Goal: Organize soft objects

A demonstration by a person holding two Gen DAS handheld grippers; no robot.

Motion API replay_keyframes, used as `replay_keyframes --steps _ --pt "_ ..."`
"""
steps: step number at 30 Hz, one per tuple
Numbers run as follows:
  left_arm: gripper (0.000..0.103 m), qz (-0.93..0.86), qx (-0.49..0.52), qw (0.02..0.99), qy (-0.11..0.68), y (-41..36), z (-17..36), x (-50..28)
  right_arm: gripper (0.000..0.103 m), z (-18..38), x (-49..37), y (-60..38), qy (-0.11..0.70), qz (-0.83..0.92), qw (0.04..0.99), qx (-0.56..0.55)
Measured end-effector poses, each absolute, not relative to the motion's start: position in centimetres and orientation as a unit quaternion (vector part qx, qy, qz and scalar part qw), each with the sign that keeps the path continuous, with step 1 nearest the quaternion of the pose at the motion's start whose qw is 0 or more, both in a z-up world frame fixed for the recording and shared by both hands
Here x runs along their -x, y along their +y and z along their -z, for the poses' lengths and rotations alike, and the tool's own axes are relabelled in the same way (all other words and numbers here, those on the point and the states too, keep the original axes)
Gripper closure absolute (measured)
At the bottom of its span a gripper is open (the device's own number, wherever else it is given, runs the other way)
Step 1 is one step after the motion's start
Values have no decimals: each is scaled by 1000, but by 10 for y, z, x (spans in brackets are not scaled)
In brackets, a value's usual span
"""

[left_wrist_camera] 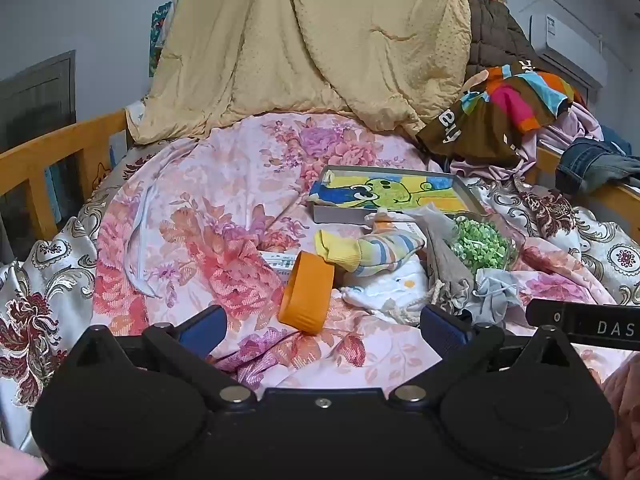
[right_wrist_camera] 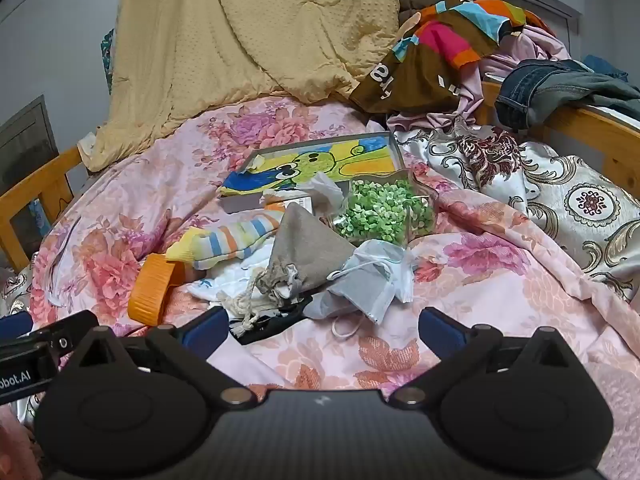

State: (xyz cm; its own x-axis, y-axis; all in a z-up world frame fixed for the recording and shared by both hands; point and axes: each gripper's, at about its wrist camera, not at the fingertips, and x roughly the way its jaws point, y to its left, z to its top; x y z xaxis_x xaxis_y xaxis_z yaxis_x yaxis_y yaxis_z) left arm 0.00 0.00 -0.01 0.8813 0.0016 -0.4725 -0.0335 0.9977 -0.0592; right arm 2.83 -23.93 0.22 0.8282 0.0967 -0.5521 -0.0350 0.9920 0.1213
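**Both grippers poised over a heap of soft things on the bed**

Floral pink bedding [left_wrist_camera: 248,184] covers a wooden-railed bed, with a tan quilt [left_wrist_camera: 304,40] heaped at its far end and clothes piled over the right rail. The soft things to sort lie bunched in one small heap near the middle, probably dumped together for sorting: a striped sock [left_wrist_camera: 372,250] with a yellow cuff, a grey pouch [right_wrist_camera: 310,254] with a drawstring, a face mask [right_wrist_camera: 366,286] and a white cloth [left_wrist_camera: 392,286] under them. An orange band [left_wrist_camera: 306,294] stands on edge at the heap's left side. Behind it lie a tray [left_wrist_camera: 466,192] holding a frog drawing and a clear bag of green bits [right_wrist_camera: 384,212], which leans on the pouch.

The left gripper [left_wrist_camera: 322,322] hangs tilted down just short of the band, its jaws spread wide with nothing between them. The right gripper [right_wrist_camera: 322,324] is likewise spread and empty, aimed at the mask and the pouch's cord. Neither touches anything. Both seem set for a first pick, so no sorting looks done yet. The pieces overlap, so lifting one may drag its neighbours.
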Motion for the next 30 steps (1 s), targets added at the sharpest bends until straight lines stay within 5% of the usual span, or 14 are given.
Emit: replay_keyframes --steps 30 --pt "1 -10 37 968 248 0 6 0 0 -3 -29 -240 293 -36 954 -52"
